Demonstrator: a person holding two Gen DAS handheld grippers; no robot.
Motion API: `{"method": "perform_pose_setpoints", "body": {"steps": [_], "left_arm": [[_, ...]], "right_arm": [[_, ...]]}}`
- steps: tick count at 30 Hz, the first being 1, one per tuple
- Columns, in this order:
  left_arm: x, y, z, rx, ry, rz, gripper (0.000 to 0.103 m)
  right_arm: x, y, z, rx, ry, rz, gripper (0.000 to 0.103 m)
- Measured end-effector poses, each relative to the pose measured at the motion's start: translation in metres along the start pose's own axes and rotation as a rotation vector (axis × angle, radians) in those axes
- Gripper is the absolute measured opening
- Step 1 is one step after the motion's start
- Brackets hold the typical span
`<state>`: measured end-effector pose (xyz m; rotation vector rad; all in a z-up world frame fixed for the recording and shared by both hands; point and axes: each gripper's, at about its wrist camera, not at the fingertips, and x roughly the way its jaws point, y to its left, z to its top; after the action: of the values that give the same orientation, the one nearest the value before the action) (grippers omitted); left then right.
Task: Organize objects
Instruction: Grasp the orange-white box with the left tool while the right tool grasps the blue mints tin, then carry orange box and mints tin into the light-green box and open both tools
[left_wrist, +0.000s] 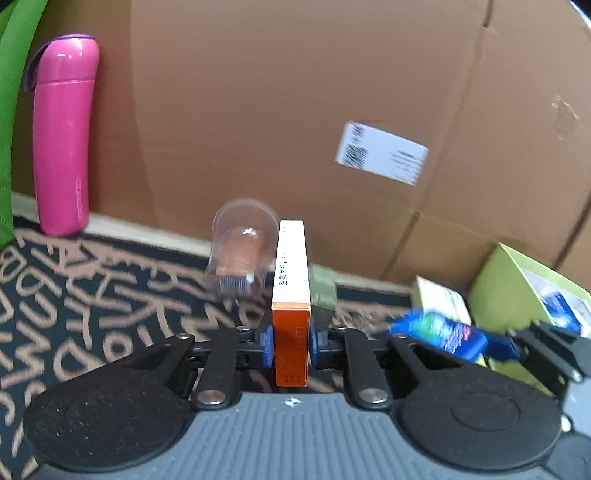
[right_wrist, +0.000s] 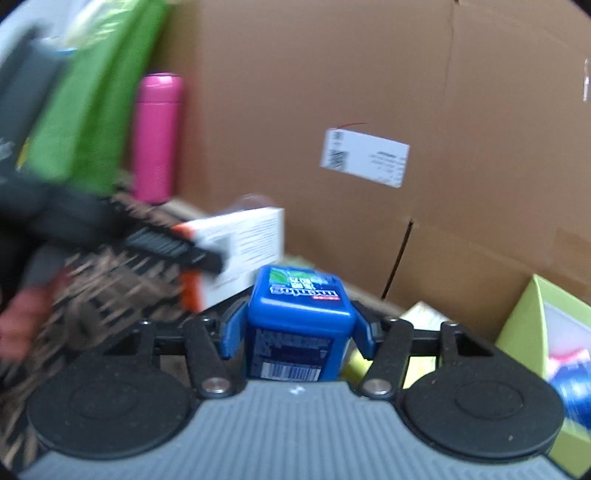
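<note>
- Left gripper (left_wrist: 291, 341): blue pads pressed against both sides of a narrow orange-and-white box (left_wrist: 290, 295), held on edge, long side pointing away.
- Right gripper (right_wrist: 297, 328): blue pads set against the two sides of a blue tub (right_wrist: 300, 317), barcode end toward the camera, green-and-white label on top.
- In the left view, same tub (left_wrist: 443, 334) out to the right, blurred, carried by black fingers.
- In the right view, same box (right_wrist: 240, 254) up and left of the tub, a black finger across it; blurred hand (right_wrist: 22, 321) at the left edge.
- Underfoot: black mat (left_wrist: 92, 295) scrawled with tan lettering, running up to a pale strip at the foot of the carton.
- Behind everything: big brown carton (left_wrist: 295, 92) as a wall, white label (left_wrist: 382, 153) stuck askew on it, seam running down the right part.
- Left, against the carton: pink flask (left_wrist: 64, 136), upright, purple rim at the top; green sheet (left_wrist: 11, 92) just beside it at the frame edge.
- Just beyond the box: clear bulb (left_wrist: 242, 251) lying on the mat, metal base toward the camera.
- Right corner: lime open box (left_wrist: 517, 288) with blue-and-white packs inside, a pale small box (left_wrist: 439, 299) just beside it.
</note>
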<state>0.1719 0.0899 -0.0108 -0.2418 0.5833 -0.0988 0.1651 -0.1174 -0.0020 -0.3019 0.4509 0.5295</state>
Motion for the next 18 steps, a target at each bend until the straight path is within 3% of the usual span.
{"method": "perform_pose_setpoints", "body": {"steps": [5, 8, 10, 12, 14, 17, 18], "left_arm": [[-0.034, -0.009, -0.036, 0.001, 0.011, -0.068, 0.017], [-0.043, -0.02, -0.048, 0.011, -0.009, -0.038, 0.02], [-0.039, -0.027, -0.048, 0.032, -0.009, -0.009, 0.029], [-0.035, -0.031, -0.044, 0.027, -0.014, 0.024, 0.052], [-0.033, -0.032, -0.04, 0.008, -0.045, 0.046, 0.059], [-0.025, -0.033, -0.035, 0.019, -0.027, 0.061, 0.054], [-0.022, -0.032, -0.035, 0.024, -0.005, 0.053, 0.038]], "right_arm": [[-0.044, 0.003, -0.027, -0.002, 0.01, 0.05, 0.055], [-0.048, -0.004, -0.032, 0.019, 0.012, 0.059, 0.055], [-0.05, -0.006, -0.03, 0.044, 0.007, 0.065, 0.055], [-0.051, -0.009, -0.032, 0.049, -0.002, 0.061, 0.058], [-0.048, -0.013, -0.031, 0.059, -0.012, 0.063, 0.065], [-0.05, -0.016, -0.031, 0.076, -0.024, 0.062, 0.066], [-0.05, -0.016, -0.031, 0.073, -0.026, 0.061, 0.066]]}}
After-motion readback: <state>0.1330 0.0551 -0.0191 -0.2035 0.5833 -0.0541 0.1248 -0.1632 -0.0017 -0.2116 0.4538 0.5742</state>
